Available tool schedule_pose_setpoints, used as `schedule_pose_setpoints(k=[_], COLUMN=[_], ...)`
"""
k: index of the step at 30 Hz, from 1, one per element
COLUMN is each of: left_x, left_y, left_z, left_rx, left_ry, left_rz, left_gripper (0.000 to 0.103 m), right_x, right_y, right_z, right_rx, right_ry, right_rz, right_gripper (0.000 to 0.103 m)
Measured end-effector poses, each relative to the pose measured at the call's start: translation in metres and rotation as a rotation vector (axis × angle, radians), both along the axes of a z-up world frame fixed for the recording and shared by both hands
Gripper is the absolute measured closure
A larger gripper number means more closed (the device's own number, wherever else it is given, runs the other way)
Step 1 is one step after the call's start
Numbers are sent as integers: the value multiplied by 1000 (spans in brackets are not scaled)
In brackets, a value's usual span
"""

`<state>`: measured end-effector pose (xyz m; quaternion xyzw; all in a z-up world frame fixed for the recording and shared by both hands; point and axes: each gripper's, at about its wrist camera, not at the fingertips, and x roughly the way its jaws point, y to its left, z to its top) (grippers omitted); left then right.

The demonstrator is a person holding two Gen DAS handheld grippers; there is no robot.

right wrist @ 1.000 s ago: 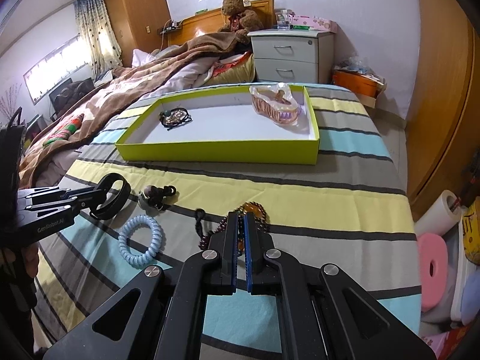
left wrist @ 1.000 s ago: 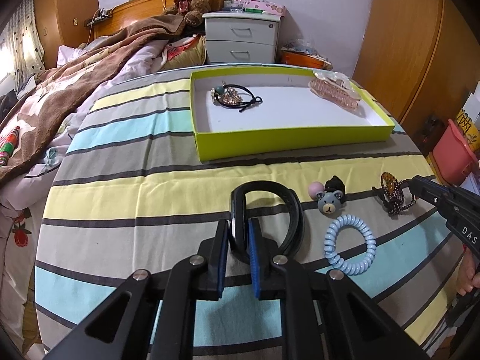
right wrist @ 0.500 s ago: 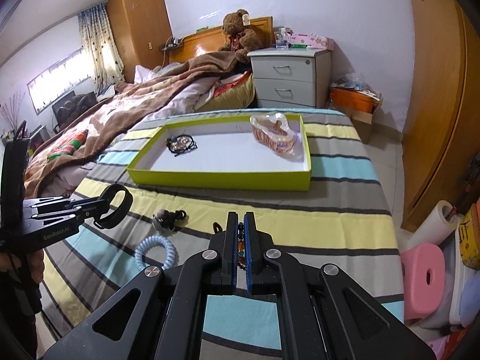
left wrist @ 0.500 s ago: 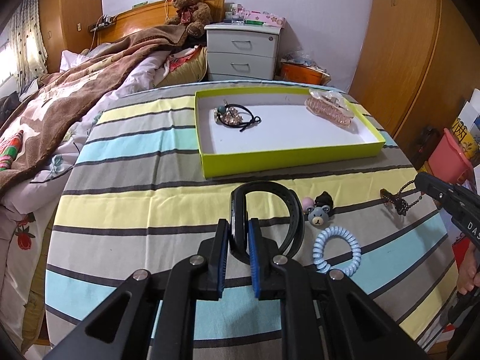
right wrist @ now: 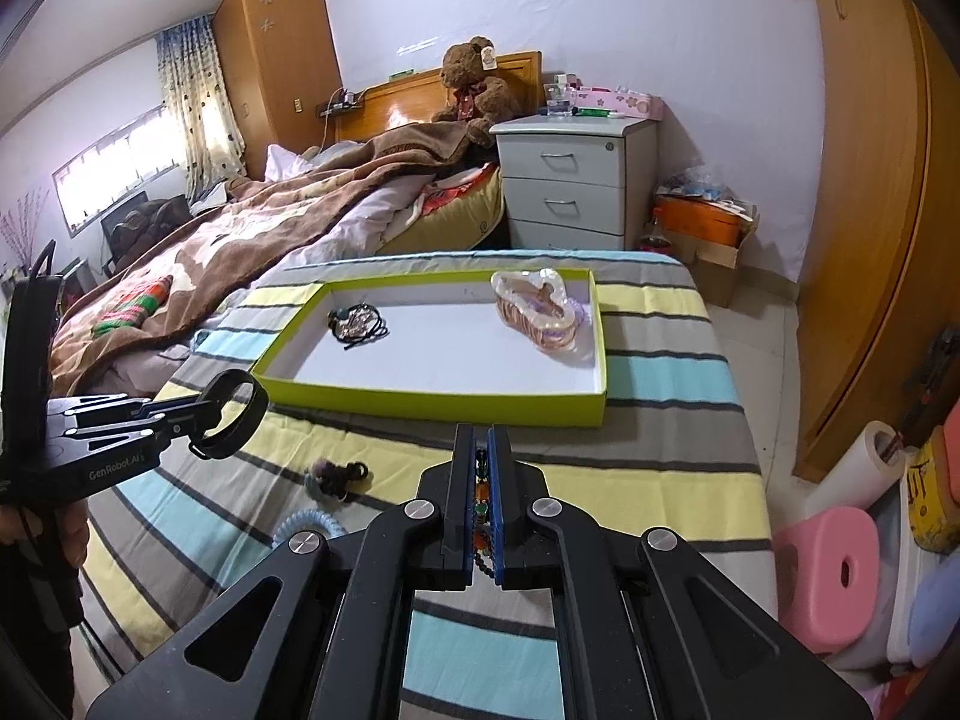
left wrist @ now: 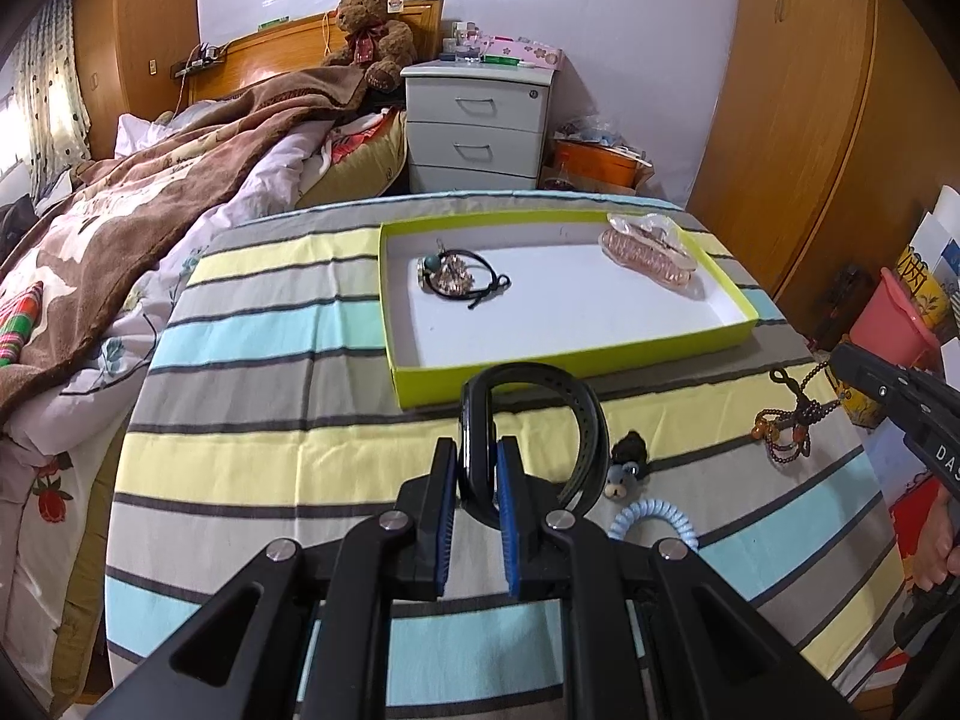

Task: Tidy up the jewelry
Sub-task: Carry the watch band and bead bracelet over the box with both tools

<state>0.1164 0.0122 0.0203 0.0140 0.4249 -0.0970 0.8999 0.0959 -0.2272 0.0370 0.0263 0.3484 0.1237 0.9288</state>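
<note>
The left gripper (left wrist: 477,456) pinches a black band (left wrist: 528,432), the right gripper (right wrist: 481,450) a bead string (left wrist: 786,426), both lifted short of the tray (left wrist: 576,363). Nearer than the tray lie a blue coil (left wrist: 654,519) and bear tie (left wrist: 624,471); inside it, a hair tie (left wrist: 462,276) and clip (left wrist: 651,249).

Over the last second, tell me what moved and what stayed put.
Both grippers rose off the striped cloth: the left gripper lifted the black band, the right gripper lifted the bead string, which now dangles. Both stayed clamped. The tray, bear clip and coil tie stayed put.
</note>
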Motion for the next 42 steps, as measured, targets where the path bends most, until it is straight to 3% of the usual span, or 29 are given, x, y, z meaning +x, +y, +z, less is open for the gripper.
schedule_pose_setpoints(k=[20,42], left_x=[55,104], left_y=[2,-3], left_z=[19,-7], left_rx=[-23,-28], left_ry=[-16,52], left_rz=[12,30], left_gripper=[89,89], right_x=[61,117], right_y=[1,3], right_z=[30,-7], right_rx=[-17,-38], right_ry=[-41,55], right_rz=[-4,12], right_gripper=[100,100])
